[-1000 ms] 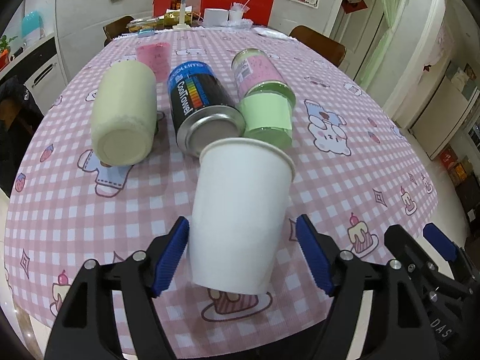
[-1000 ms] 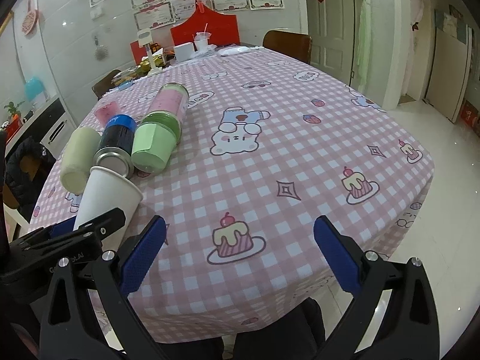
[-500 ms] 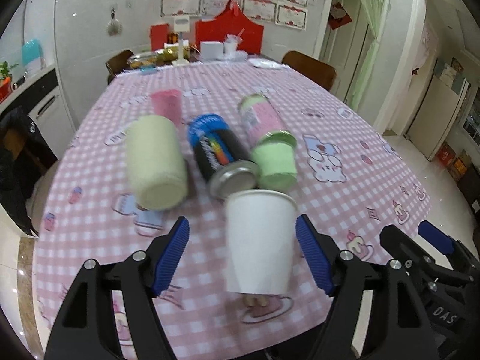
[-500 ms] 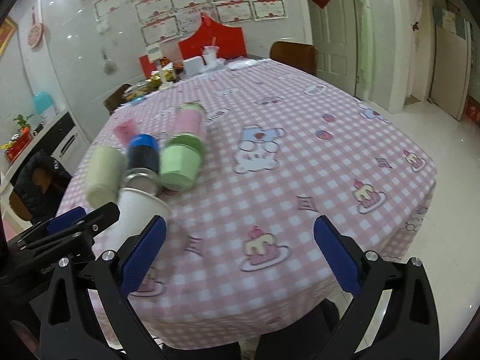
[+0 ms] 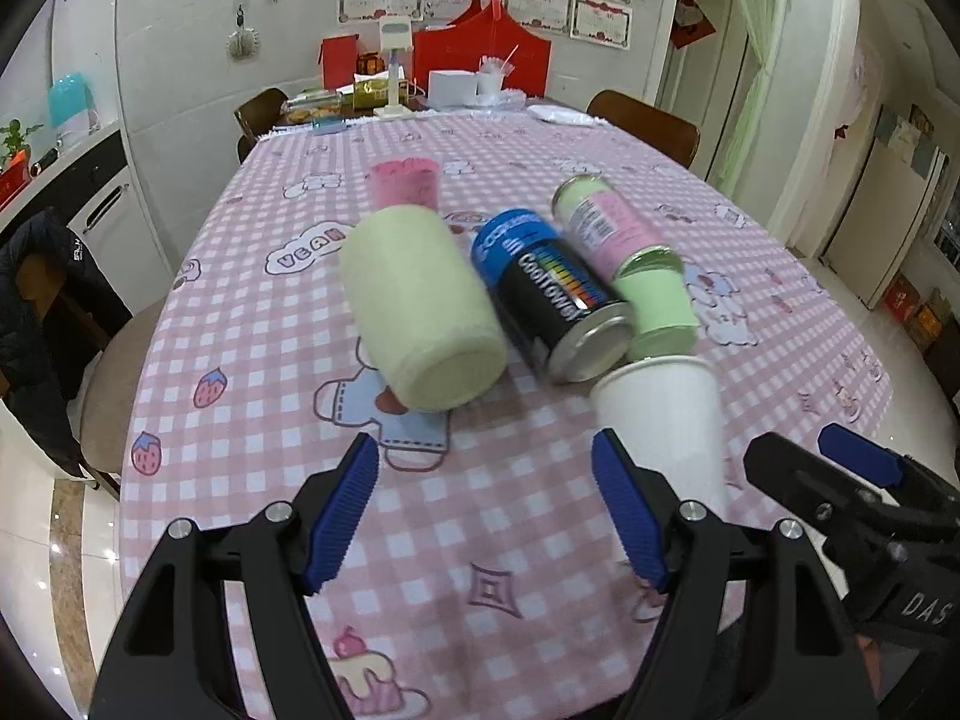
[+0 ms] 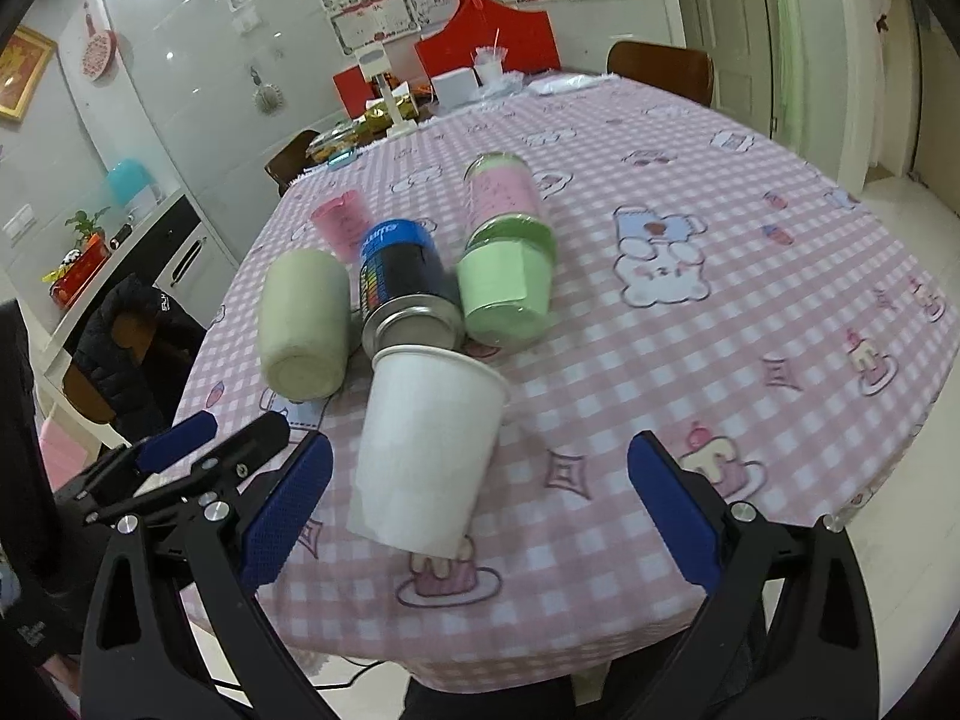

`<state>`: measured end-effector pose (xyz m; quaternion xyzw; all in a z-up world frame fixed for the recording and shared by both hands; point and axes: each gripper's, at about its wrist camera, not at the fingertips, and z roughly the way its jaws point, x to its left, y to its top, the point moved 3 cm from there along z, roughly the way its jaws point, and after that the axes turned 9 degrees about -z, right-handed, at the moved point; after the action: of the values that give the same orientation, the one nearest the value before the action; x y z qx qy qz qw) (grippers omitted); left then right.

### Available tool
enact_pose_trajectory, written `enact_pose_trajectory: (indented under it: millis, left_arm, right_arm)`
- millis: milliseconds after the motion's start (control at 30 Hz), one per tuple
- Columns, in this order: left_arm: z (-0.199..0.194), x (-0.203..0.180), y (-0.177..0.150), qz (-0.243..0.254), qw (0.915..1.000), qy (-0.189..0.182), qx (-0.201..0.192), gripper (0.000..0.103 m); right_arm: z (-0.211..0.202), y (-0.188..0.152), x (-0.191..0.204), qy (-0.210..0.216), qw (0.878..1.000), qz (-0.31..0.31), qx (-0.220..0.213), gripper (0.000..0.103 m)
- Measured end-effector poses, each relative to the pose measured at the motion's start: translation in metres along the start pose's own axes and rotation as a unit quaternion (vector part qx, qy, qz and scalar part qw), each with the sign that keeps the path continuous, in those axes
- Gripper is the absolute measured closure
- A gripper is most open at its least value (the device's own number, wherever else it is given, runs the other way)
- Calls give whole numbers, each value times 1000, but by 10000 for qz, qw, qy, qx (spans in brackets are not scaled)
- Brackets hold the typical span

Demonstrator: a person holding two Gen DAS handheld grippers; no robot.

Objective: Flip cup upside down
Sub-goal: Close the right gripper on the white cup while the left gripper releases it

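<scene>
A white paper cup (image 6: 429, 447) lies on its side on the pink checked tablecloth (image 6: 690, 360), mouth toward the cans, base toward me. In the left wrist view the white cup (image 5: 666, 420) sits right of my left gripper (image 5: 486, 516), partly behind its right finger. The left gripper is open and empty. My right gripper (image 6: 480, 516) is open, its blue pads either side of the cup and apart from it. The left gripper also shows in the right wrist view (image 6: 180, 462), left of the cup.
Behind the cup lie a pale green roll (image 6: 303, 324), a black and blue can (image 6: 408, 294) and a pink bottle with a green cap (image 6: 504, 252). A pink cup (image 6: 342, 222) stands further back. The table's front edge is just below the grippers. Chairs stand around.
The left gripper has drawn back and swung left, so the cup left its jaws. The right gripper has moved left, so the cup now lies between its pads.
</scene>
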<state>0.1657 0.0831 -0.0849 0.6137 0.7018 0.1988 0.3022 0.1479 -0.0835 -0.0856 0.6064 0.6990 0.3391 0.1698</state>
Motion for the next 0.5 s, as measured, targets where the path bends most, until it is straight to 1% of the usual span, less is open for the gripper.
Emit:
enact_pose_trajectory:
  millis: [167,300,433,500]
  left_arm:
    - [21,9,4,48,9999,-7,158,30]
    - [35,15,5,69,9996,-35,276,30]
    - [47,22,7,54,9992,-19,385,30]
    - [50,25,7,47,9992,-14,406,30]
  right_arm:
    - [22,3,3,-11,9995,149,278,8]
    - [41,7,5,125,9980,306,546,8]
    - [57,11,9,409,9949,456,798,8]
    - [63,12,8,436,9933,571,904,8]
